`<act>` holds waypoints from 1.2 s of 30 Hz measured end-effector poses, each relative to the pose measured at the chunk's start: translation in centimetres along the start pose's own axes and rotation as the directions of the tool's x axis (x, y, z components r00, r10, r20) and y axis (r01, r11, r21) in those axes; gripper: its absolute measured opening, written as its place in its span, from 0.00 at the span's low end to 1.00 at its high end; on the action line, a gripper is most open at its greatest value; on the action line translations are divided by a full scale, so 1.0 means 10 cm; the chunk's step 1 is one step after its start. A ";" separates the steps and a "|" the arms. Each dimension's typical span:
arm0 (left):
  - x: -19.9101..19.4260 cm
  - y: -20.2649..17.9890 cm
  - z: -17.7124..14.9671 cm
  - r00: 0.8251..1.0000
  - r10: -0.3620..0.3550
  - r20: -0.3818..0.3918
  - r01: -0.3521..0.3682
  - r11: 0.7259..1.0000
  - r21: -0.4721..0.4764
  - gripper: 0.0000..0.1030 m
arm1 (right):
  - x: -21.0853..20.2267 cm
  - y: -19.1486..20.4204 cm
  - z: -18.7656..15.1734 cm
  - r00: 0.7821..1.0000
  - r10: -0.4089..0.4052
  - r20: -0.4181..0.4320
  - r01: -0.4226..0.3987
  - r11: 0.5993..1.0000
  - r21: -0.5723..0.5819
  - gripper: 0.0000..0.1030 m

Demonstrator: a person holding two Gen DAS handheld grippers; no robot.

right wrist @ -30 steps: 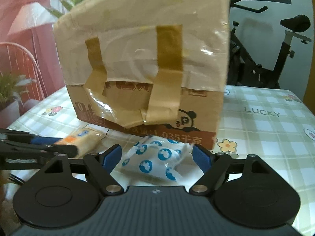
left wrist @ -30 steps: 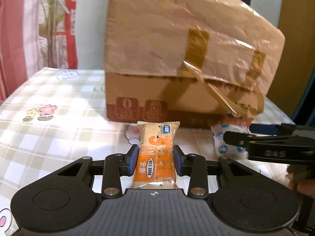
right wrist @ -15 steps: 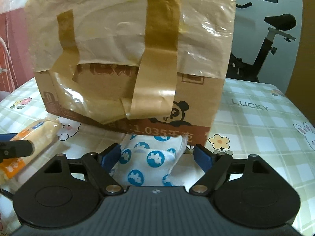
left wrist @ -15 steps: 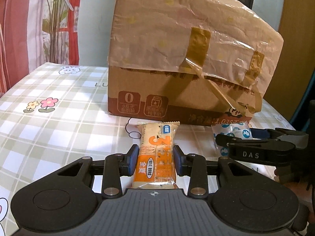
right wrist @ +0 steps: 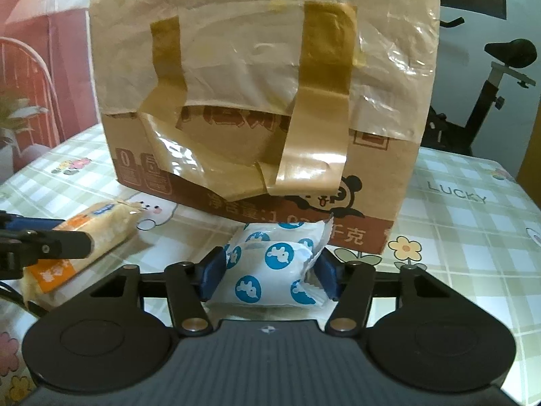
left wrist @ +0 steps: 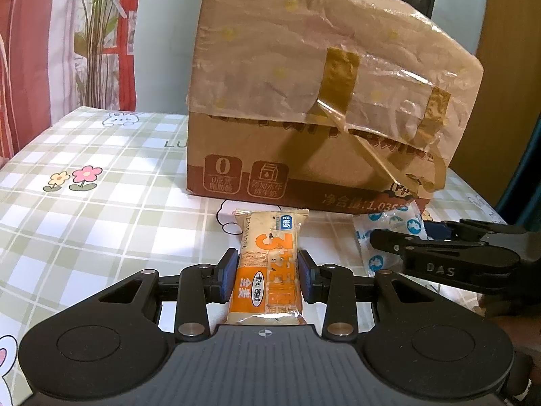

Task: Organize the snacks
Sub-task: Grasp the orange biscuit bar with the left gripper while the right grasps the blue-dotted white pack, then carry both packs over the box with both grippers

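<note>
Both tools w/ snack packs: orange pack [left wrist: 268, 272], blue-dot pack [right wrist: 274, 270].

A table covered with a checked green-and-white tablecloth [left wrist: 101, 203] is filling the lower part of both views — flowers, rabbits and the word LUCKY are printed on it. Behind the table's far left corner, a tall green plant [left wrist: 94, 34] is standing in front of a red-and-white curtain [left wrist: 40, 50]. A pale wall [left wrist: 162, 34] is showing to the right of the plant. Behind the table's far right edge, a black exercise bike [right wrist: 490, 84] is standing — its saddle is rising against a light wall. A wooden surface [left wrist: 507, 67] is closing the right side.
</note>
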State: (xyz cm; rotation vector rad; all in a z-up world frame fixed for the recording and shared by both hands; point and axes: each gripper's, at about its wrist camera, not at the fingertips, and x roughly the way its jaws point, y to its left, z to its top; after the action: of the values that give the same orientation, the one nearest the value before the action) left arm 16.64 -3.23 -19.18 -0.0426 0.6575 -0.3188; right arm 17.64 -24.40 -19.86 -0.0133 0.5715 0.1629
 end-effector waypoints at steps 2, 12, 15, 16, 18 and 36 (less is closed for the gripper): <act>-0.05 0.01 0.02 1.000 0.000 0.010 0.000 1.000 0.000 0.38 | -0.04 -0.04 0.00 1.000 0.025 0.005 -0.025 1.000 0.018 0.53; -0.27 -0.04 0.09 0.998 -0.004 0.057 0.003 1.000 0.021 0.38 | -0.49 -0.36 -0.07 0.996 0.087 -0.002 -0.085 0.982 0.167 0.48; -0.37 -0.04 0.12 0.996 -0.001 0.086 -0.002 1.000 0.029 0.38 | -0.58 -0.36 -0.08 0.995 0.098 0.009 -0.098 0.981 0.167 0.47; -0.40 -0.05 0.13 0.996 0.001 0.095 -0.004 1.000 0.031 0.38 | -0.61 -0.36 -0.09 0.995 0.104 0.014 -0.104 0.981 0.166 0.47; -0.47 -0.05 0.17 0.993 0.003 0.115 -0.007 1.000 0.030 0.38 | -0.69 -0.36 -0.08 0.993 0.114 0.032 -0.118 0.979 0.165 0.46; -0.98 -0.24 1.10 0.923 -0.068 0.378 0.025 0.993 0.117 0.38 | -1.42 -0.33 0.66 0.916 0.170 0.362 -0.216 0.973 0.088 0.46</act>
State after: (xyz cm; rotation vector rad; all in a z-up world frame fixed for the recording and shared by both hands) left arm 15.38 -3.22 -4.32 -0.0137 0.2507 -0.3804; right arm 9.92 -29.41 -6.71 0.1937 0.2211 0.3149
